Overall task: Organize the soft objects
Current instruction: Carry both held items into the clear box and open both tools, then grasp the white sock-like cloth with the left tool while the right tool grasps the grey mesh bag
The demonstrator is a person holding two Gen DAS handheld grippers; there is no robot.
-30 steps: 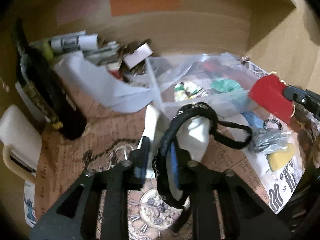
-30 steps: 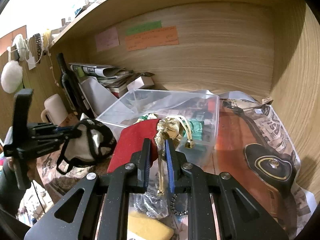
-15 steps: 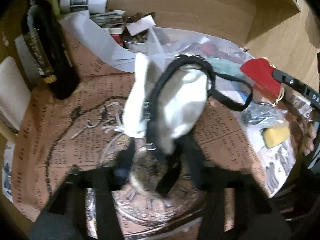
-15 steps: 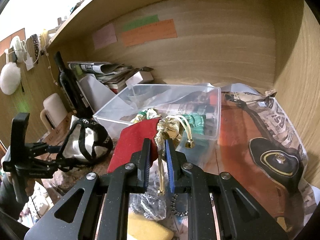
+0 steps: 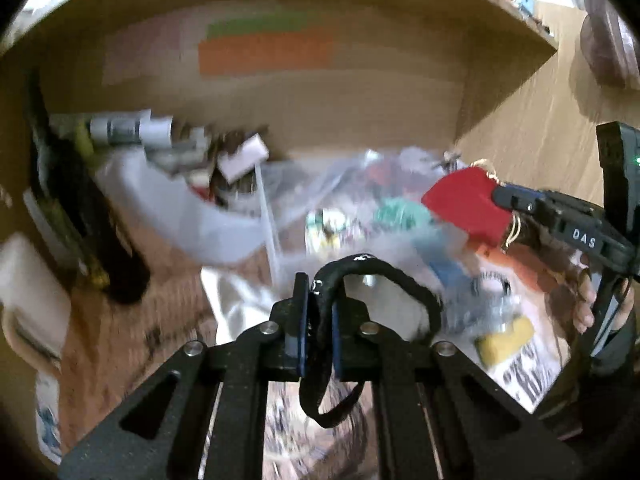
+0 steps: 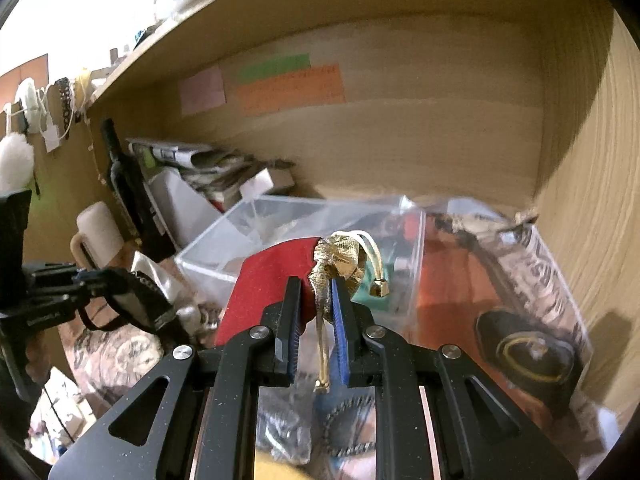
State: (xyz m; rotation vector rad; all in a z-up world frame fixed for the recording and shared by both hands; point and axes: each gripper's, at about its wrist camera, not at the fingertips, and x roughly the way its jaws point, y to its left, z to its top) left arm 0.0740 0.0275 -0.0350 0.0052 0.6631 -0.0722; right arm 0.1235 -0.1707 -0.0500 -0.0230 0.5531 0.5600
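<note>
Left gripper (image 5: 318, 312) pinching black strap (image 5: 384, 276) of white pouch (image 5: 240, 304), pouch sagging near tabletop. Right gripper (image 6: 314, 312) clamping gold drawstring (image 6: 322, 344) of red pouch (image 6: 264, 280), pouch hanging ahead of the fingers. Clear bin (image 6: 256, 224) sitting just beyond red pouch, straight ahead; right gripper nearer, judging. Counting: two grippers, two pouches held, one bin. Left view blurring.

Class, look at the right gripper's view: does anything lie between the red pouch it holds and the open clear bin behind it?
Nothing visible does. The right gripper holds the red pouch at the clear bin's open near rim.
</note>
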